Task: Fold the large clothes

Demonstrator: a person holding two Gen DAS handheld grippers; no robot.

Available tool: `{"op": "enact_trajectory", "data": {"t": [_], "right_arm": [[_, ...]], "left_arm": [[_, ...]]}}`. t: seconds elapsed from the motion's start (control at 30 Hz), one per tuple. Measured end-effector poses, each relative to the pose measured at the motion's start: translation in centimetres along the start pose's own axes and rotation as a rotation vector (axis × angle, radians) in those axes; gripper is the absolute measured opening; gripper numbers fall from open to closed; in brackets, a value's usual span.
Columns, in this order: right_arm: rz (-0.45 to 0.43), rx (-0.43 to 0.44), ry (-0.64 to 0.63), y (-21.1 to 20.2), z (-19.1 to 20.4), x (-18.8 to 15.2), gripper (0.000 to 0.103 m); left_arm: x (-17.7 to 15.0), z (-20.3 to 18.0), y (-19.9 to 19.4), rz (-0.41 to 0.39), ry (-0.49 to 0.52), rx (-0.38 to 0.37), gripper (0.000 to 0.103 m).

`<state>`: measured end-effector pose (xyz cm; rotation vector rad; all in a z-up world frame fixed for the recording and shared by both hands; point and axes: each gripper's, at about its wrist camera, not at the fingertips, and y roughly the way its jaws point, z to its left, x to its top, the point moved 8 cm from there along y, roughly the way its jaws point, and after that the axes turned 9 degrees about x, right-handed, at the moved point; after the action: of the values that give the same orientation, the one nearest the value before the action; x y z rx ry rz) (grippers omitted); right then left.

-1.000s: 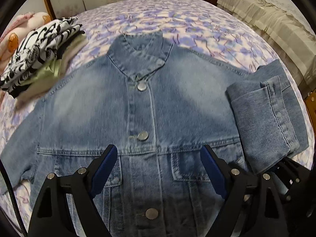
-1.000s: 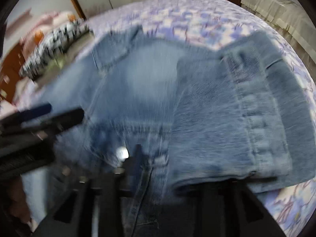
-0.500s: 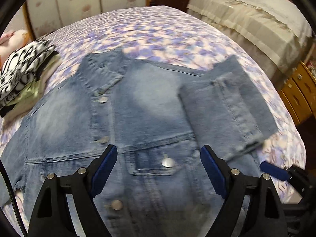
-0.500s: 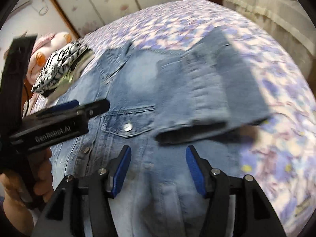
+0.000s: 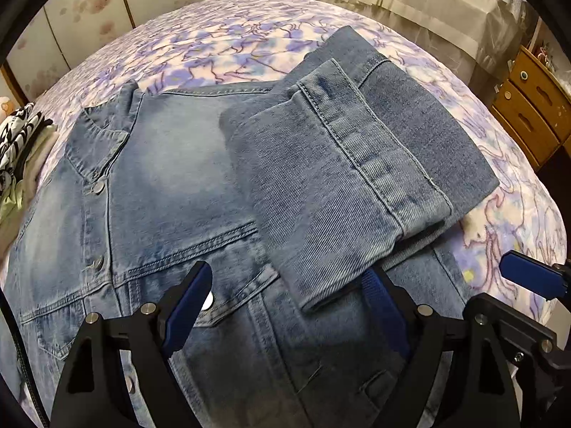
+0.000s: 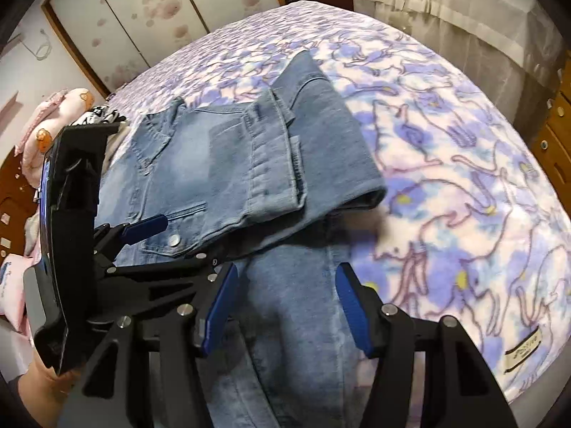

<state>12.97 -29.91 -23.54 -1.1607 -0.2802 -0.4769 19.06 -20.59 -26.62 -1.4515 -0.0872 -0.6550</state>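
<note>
While spread buttoned-up across bed (image 5: 249,35), denim jacket (image 5: 171,185): sleeve (image 5: 339,178) folded inward near right edge, unpinned; liable to slide off if hem tugged. Left gripper (image 5: 285,303) wide, empty. Right gripper (image 6: 282,306) empty, lately widened. Since earlier: both shifted toward right hem.
</note>
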Motion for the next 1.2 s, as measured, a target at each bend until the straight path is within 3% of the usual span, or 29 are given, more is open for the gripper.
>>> {"op": "enact_trajectory", "data": {"t": [0.1,0.13,0.17,0.2,0.3,0.47,0.63,0.7,0.77,0.83,0.87,0.97,1.07,1.2], "right_arm": [[-0.013,-0.011,0.012,-0.2,-0.6,0.2,0.058],[-0.014,-0.013,0.019,-0.2,-0.8,0.3,0.058],[-0.012,-0.015,0.026,-0.1,-1.0,0.3,0.058],[-0.012,-0.017,0.031,-0.1,-1.1,0.4,0.058],[-0.016,-0.017,0.037,-0.3,-1.3,0.4,0.058],[-0.037,-0.011,0.022,-1.1,-1.1,0.5,0.058],[-0.04,-0.006,0.002,-1.0,-0.2,0.5,0.058],[-0.032,-0.003,-0.011,-0.6,0.2,0.4,0.058],[-0.019,-0.004,-0.022,0.1,0.8,0.2,0.058],[-0.002,-0.006,-0.033,0.7,1.2,0.0,0.058],[0.009,-0.003,-0.036,1.0,1.4,0.0,0.058],[0.029,0.016,-0.037,1.8,2.0,0.4,0.058],[0.034,0.024,-0.046,2.4,2.3,1.7,0.058],[0.033,0.027,-0.078,3.3,2.6,4.9,0.058]], "left_arm": [[0.7,-0.6,0.4,-0.006,0.013,0.009,0.08],[1.0,-0.7,0.5,-0.007,0.01,0.007,0.055],[1.2,-0.8,0.5,-0.002,0.007,-0.021,0.035],[1.4,-1.0,0.6,0.018,-0.006,-0.07,0.009],[3.2,0.5,-1.1,-0.052,-0.059,-0.084,0.007],[6.9,6.6,-6.9,-0.286,-0.136,0.018,0.006],[6.3,16.5,-8.5,-0.352,-0.342,0.08,0.007],[4.2,20.4,-7.3,-0.323,-0.428,0.109,0.008],[0.9,23.9,-4.2,-0.202,-0.531,0.097,0.017],[-2.4,26.1,-1.0,-0.071,-0.62,0.041,0.046],[-4.0,26.9,0.3,-0.014,-0.666,0.003,0.053],[-7.1,28.7,2.5,0.072,-0.748,-0.063,0.056],[-7.8,29.6,3.3,0.07,-0.77,-0.116,0.059],[-6.7,30.4,3.4,0.055,-0.723,-0.187,0.079]]}}
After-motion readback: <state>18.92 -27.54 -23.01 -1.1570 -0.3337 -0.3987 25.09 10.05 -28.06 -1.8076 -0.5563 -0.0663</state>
